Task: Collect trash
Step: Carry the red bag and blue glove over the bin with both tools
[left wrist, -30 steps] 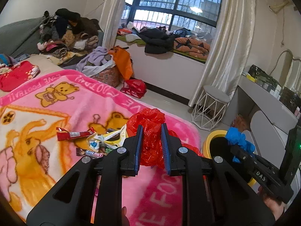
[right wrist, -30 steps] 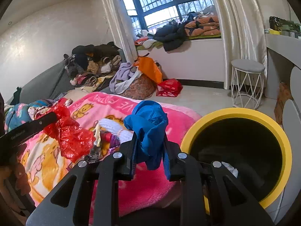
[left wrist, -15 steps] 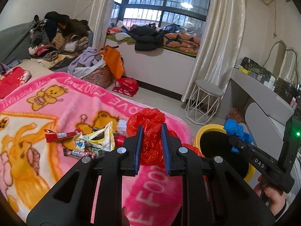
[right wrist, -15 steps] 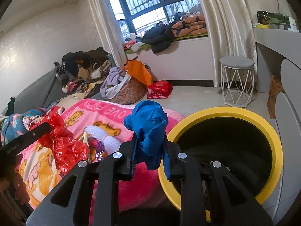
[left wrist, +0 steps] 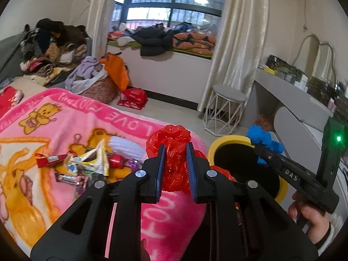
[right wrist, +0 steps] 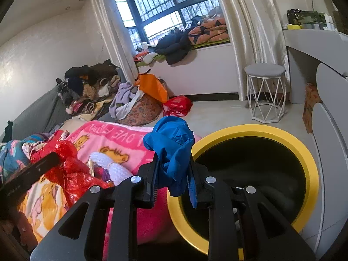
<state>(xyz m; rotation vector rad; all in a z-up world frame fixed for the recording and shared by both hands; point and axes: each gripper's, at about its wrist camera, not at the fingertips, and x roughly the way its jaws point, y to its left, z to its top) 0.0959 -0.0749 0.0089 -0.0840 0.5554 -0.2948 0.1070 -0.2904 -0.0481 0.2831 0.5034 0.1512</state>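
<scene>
One crumpled red plastic bag (left wrist: 174,163) is clamped between the closed fingers of the left gripper (left wrist: 175,170) above the pink blanket (left wrist: 65,117). One blue bag (right wrist: 171,150) is pinched in the right gripper (right wrist: 171,182) at the rim of the single yellow bin (right wrist: 304,152). Several wrappers (left wrist: 87,165) lie in one loose heap on the blanket.

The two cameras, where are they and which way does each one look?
Left wrist: sits on the left gripper, looks along its fingers over the pink blanket toward the window; the right hand shows.
Right wrist: sits on the right gripper, looks along its fingers over the yellow bin toward the window; the left gripper's tip shows.
Shared: red bag, blue bag, bin, blanket, stool.
</scene>
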